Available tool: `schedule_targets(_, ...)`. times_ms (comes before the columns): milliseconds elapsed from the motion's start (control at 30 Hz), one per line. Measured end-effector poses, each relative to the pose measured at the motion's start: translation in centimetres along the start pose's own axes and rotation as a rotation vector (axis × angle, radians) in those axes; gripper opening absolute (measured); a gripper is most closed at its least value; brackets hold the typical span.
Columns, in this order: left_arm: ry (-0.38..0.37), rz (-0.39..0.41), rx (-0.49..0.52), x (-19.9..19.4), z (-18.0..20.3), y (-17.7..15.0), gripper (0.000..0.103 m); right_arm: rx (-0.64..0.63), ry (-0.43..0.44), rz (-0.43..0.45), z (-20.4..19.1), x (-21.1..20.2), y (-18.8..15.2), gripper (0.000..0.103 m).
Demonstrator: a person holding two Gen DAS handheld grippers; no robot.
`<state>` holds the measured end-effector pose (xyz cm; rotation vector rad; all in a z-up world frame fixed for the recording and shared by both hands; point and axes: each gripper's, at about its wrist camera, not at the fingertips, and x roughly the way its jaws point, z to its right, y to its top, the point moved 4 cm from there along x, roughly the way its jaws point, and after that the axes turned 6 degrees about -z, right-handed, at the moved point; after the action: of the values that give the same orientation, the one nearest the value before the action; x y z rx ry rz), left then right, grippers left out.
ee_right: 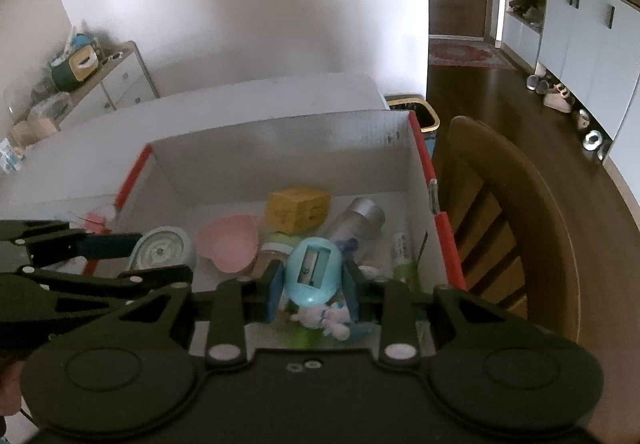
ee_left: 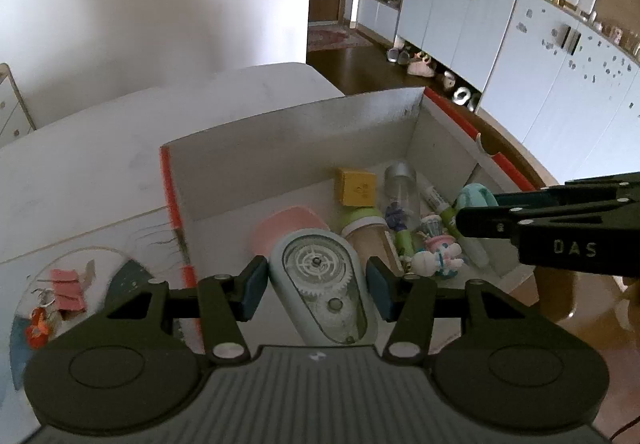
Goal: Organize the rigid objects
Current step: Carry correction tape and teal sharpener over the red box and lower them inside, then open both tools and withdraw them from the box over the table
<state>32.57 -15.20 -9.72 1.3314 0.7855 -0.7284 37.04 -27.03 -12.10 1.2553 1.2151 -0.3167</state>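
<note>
A white cardboard box (ee_left: 304,132) with red edges holds several small items. My left gripper (ee_left: 317,286) is shut on a pale green correction tape dispenser (ee_left: 320,284) with clear gears, held over the box's near left part. My right gripper (ee_right: 312,286) is shut on a light blue egg-shaped pencil sharpener (ee_right: 314,270), held over the box's near right part; it also shows in the left wrist view (ee_left: 474,198). Inside lie a yellow block (ee_left: 357,187), a pink heart-shaped lid (ee_right: 228,244), a clear bottle with a silver cap (ee_left: 401,192), a green marker (ee_left: 440,204) and a small pastel figurine (ee_left: 438,258).
The box (ee_right: 280,140) stands on a white table (ee_left: 80,172). A round placemat (ee_left: 60,296) with pink clips and an orange keyring lies left of the box. A wooden chair (ee_right: 520,236) stands right of the table. White cabinets (ee_left: 520,56) line the far wall.
</note>
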Motion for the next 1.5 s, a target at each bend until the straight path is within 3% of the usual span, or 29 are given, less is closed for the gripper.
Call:
schedule_targets(500, 0.063, -0.146, -0.009, 5.6, 1.0, 1.2, 0.052, -0.114, -0.038, -0.103, 0.8, 4.5, 0.6, 0.031)
schedule_targets(1000, 0.034, -0.254, -0.044, 7.4, 0.6, 0.5, 0.049, -0.115, -0.011, -0.134, 1.4, 5.2, 0.6, 0.036)
schedule_targets(1500, 0.029, -0.166, -0.039, 5.1, 1.2, 1.4, 0.05, -0.08, 0.046, -0.101, 1.1, 1.8, 0.3, 0.051)
